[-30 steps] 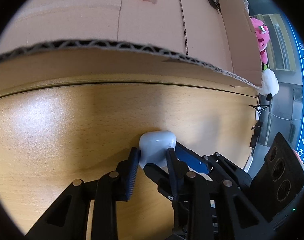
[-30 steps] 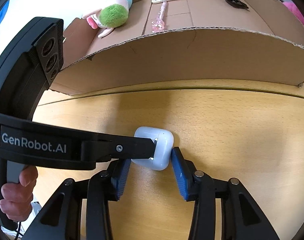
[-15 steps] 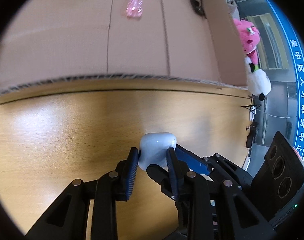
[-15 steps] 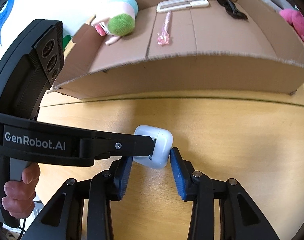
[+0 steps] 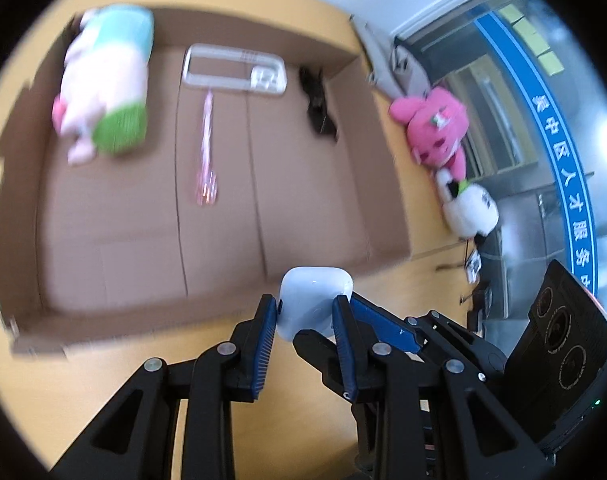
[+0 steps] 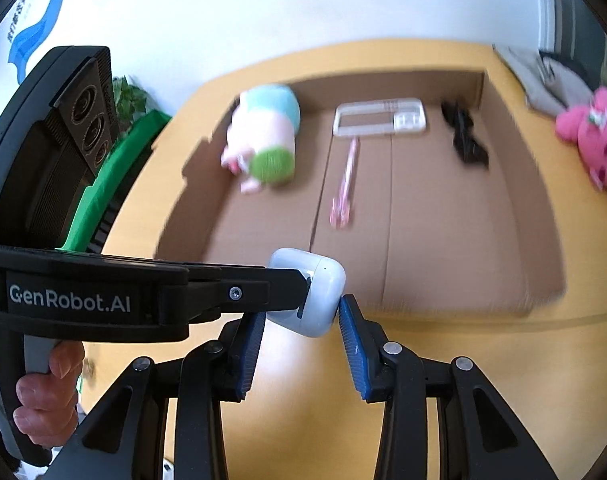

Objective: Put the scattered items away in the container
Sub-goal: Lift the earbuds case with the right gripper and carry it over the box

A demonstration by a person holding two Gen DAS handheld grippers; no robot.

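Where the box (image 5: 383, 184) opens, earbud case (image 5: 313, 300) in left gripper (image 5: 305, 320)

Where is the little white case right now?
The white case is pinched in the left gripper, at the near edge of the cardboard box, with the right gripper around it.

yellow wood surface (image 6: 443, 380). on it: shallow open cardboard box (image 6: 435, 304), spanning most of the width. pink plush toy (image 5: 433, 128) on the surface just outside the box's right wall; white plush toy (image 5: 469, 208) beside it, nearer. grey cloth bundle (image 6: 543, 76) past the box's far right corner.
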